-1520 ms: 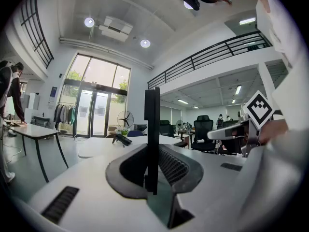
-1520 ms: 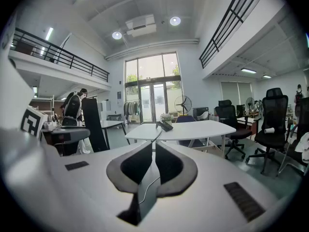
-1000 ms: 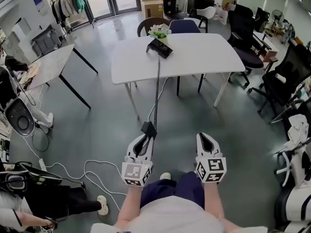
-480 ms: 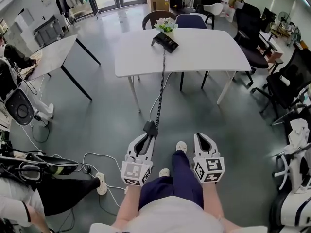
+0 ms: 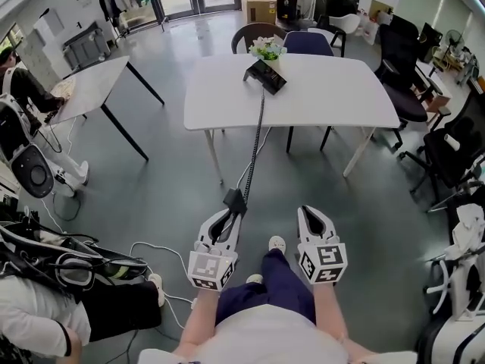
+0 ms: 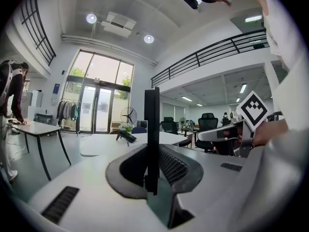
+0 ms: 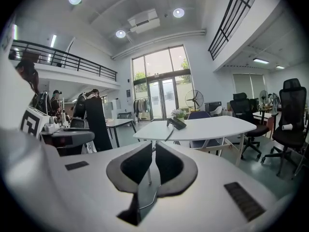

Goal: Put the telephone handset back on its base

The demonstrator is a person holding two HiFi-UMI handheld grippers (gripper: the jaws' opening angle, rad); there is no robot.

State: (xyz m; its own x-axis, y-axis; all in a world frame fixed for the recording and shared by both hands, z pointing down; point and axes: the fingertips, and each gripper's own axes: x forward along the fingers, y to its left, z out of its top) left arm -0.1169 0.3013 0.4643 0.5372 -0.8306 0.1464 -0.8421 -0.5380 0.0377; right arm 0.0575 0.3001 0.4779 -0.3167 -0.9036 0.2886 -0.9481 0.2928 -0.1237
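The black telephone handset point(image 5: 233, 201) is clamped between the fingertips of my left gripper point(image 5: 229, 212), held low over the grey floor. In the left gripper view the handset point(image 6: 152, 139) stands edge-on as a dark slab between the jaws. Its coiled cord point(image 5: 256, 139) stretches up to the black telephone base point(image 5: 265, 75) on the white table point(image 5: 326, 89). The base point(image 6: 126, 136) shows small and far off in the left gripper view, and the base point(image 7: 176, 123) also shows in the right gripper view. My right gripper point(image 5: 311, 213) hangs beside the left one, shut and empty.
A small potted plant point(image 5: 268, 48) stands behind the base. Black office chairs point(image 5: 455, 142) line the right side. A second white table point(image 5: 91, 86) stands at the left. People point(image 5: 45, 309) and loose white cables point(image 5: 163, 268) are on the floor at the lower left.
The person has stepped toward the white table, so it sits lower and nearer in the head view. Both grippers keep the same pose, and the handset stays held.
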